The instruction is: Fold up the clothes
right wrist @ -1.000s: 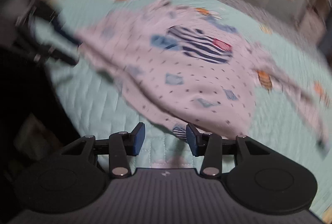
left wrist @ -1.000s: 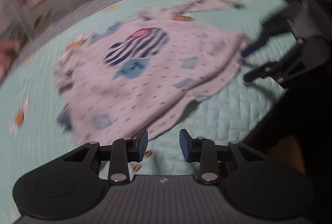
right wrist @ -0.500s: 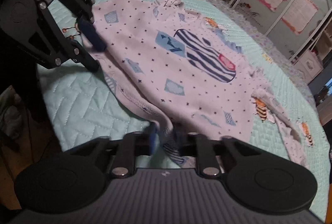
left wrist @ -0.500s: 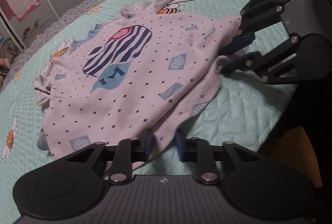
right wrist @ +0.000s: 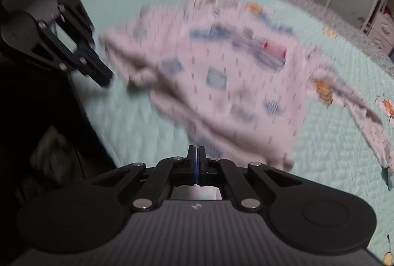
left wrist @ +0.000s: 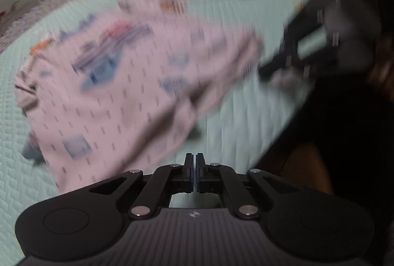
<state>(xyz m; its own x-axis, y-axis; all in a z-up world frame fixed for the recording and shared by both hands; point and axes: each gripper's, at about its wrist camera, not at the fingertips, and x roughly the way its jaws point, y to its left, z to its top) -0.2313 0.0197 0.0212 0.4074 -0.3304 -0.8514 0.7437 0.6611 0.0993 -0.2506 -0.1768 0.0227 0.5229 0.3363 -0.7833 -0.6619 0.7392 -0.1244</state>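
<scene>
From the left wrist view, the folding looks barely begun: the pink patterned garment (left wrist: pixel 138 83) lies spread and unfolded on the mint quilted bed (left wrist: pixel 14 142), and the left claw (left wrist: pixel 196 168), whose jaws have just been closing, stands together at the garment's near hem, though blur hides whether cloth is pinched. From the right wrist view, the right claw (right wrist: pixel 196 162) has likewise just closed at the hem nearest it, with the garment (right wrist: pixel 221 73) stretching away, 1 sleeve trailing right, every fold left to do.
</scene>
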